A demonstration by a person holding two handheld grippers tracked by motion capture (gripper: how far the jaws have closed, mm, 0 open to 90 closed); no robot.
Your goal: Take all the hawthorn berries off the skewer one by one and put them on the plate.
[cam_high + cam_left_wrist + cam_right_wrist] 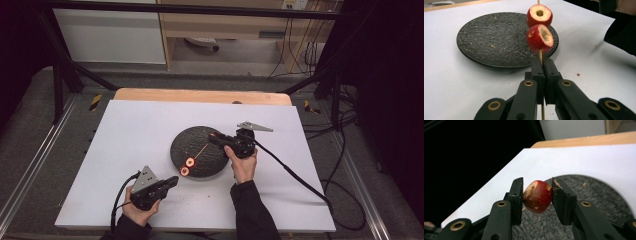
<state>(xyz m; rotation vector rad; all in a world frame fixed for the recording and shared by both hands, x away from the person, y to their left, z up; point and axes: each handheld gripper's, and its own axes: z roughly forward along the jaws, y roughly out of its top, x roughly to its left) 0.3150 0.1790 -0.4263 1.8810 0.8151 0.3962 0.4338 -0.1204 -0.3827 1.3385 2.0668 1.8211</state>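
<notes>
A thin wooden skewer (540, 55) carries two red, cored fruit pieces (539, 38), one above the other. My left gripper (543, 60) is shut on the skewer just below them. From above, the left gripper (173, 180) sits at the plate's near-left rim, and the skewer (202, 147) slants up and right over the black plate (200, 131). My right gripper (537, 185) is shut on a third red fruit piece (537, 196), held above the plate (599, 195). In the high view the right gripper (214, 136) is at the skewer's far tip.
The plate lies on a white sheet (135, 135) covering the table, with a wooden edge (200, 95) at the back. Crumbs dot the plate (486, 37) and the sheet. Gripper cables trail off near left and right (295, 175). A dark sleeve (621, 37) lies to the right.
</notes>
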